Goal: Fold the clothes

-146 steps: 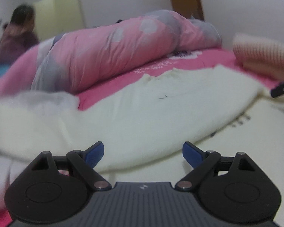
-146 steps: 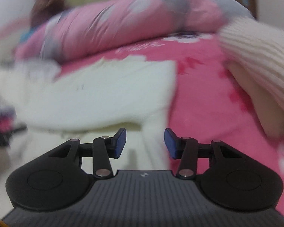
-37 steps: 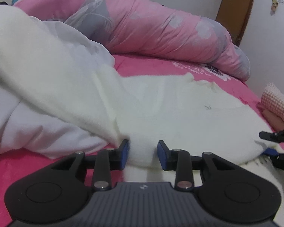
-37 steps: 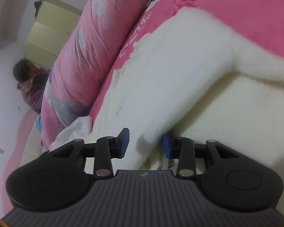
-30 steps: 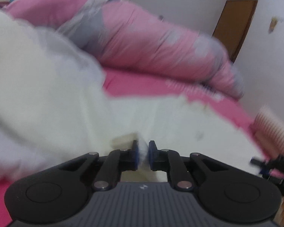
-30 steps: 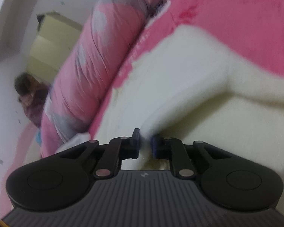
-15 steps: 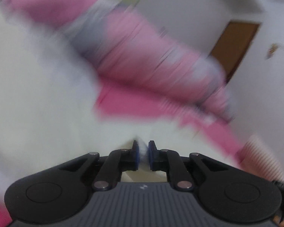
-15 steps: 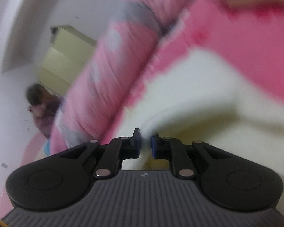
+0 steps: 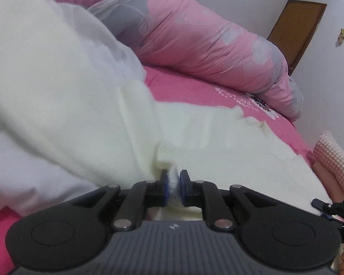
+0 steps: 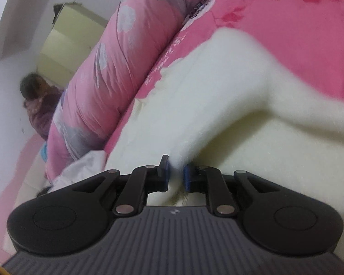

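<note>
Left wrist view: left gripper (image 9: 173,184) clenched on a pinch of the fluffy cream-white fleece garment (image 9: 206,135), though its jaws are opening a little, fabric between them. Garment lies on the bright pink bed sheet (image 9: 183,89), in front of the rolled pink-grey floral quilt (image 9: 206,45); one flap is lifted at left. Right gripper's tip (image 9: 332,206) shows at the garment's far edge.

Right wrist view: right gripper (image 10: 175,175) grasps a garment fold (image 10: 229,105) near the quilt (image 10: 107,80).

Fold looks midway, flap not laid down. Sheet print unreadable.
</note>
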